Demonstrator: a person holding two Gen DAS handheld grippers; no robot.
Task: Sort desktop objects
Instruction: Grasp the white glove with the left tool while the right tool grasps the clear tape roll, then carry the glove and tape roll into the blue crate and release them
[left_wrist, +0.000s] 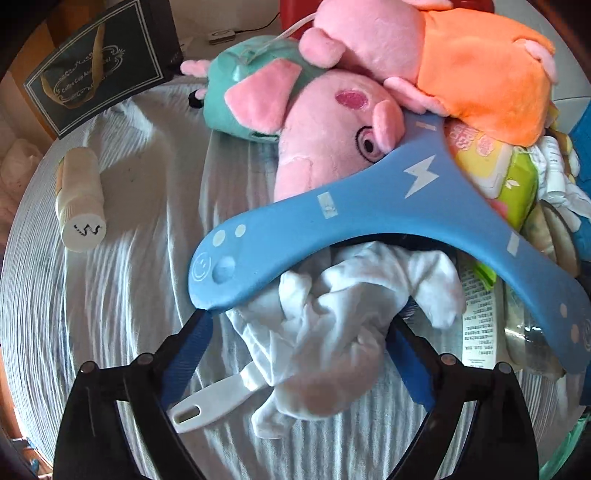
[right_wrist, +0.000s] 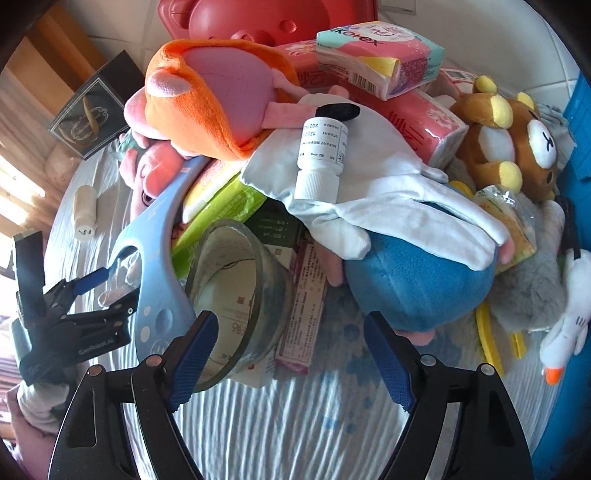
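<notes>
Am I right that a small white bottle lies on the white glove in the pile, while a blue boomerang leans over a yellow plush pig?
Not quite: the plush pig under the blue boomerang is pink, as the left wrist view shows. The small white bottle does lie on the white glove.

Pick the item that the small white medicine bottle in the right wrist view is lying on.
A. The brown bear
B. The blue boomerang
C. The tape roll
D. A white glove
D: the bottle lies on the white glove draped over the pile, apart from the tape roll, bear and boomerang.
</notes>
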